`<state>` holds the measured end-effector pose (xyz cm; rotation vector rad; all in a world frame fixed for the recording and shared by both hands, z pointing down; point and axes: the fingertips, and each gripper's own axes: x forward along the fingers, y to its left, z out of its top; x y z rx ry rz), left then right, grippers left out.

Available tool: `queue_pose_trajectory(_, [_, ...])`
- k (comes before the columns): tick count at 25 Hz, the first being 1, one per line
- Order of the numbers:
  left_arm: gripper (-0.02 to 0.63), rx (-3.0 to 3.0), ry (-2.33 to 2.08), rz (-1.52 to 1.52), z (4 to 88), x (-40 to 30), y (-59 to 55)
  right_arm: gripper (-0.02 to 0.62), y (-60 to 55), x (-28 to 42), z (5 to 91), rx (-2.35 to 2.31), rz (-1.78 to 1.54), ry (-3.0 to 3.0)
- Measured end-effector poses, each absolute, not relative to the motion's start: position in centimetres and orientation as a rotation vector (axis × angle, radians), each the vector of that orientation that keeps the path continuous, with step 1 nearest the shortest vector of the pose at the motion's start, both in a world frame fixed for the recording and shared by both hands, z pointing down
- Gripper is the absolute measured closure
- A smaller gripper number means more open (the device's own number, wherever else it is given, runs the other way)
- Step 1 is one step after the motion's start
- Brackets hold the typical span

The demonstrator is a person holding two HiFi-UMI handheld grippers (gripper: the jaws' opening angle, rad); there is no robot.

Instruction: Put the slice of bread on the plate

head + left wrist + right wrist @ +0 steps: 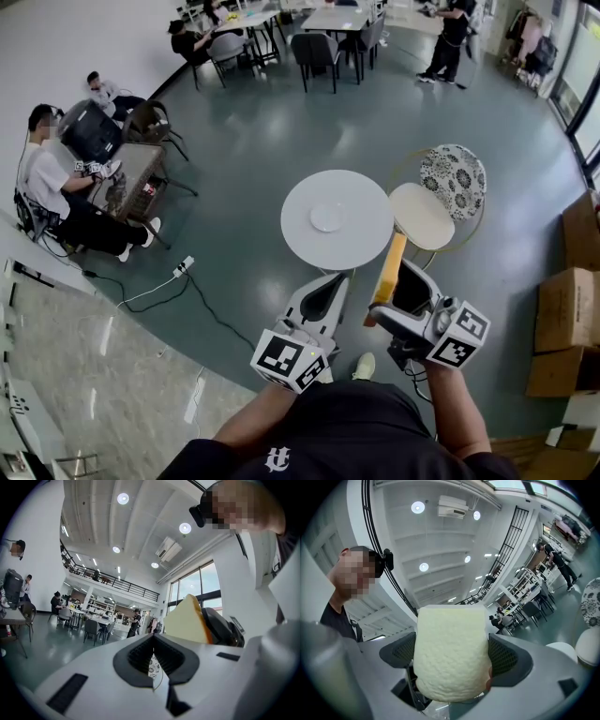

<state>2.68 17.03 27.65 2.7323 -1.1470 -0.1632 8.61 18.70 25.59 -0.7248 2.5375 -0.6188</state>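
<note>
My slice of bread (452, 653) is pale and spongy with an orange-brown crust edge; it stands upright, clamped between the jaws of my right tool (396, 286); the plate (327, 217), small, round and white, lies flat near the middle of the round white table (370, 246), well apart from the bread.

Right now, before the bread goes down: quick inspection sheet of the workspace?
Surface: round white table, bare around the plate.
Job's things: plate near the table's centre; slice of bread held upright in the air.
Clutter: nothing seen.
Grippers: right gripper shut on the bread; left gripper fingers together, empty.
Cables: power strip and black lead on the floor, left of the table.
Surroundings: white chair, patterned chair, cardboard boxes, seated people.
</note>
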Motion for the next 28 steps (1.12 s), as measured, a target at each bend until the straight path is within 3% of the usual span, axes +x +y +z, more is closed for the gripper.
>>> queue_pose_trajectory(28, [0.6, 2.724, -1.151, -0.166, 29.2, -4.0, 14.2, 0.106, 16.6, 1.9, 26.0, -0.778, -0.661, 2.505])
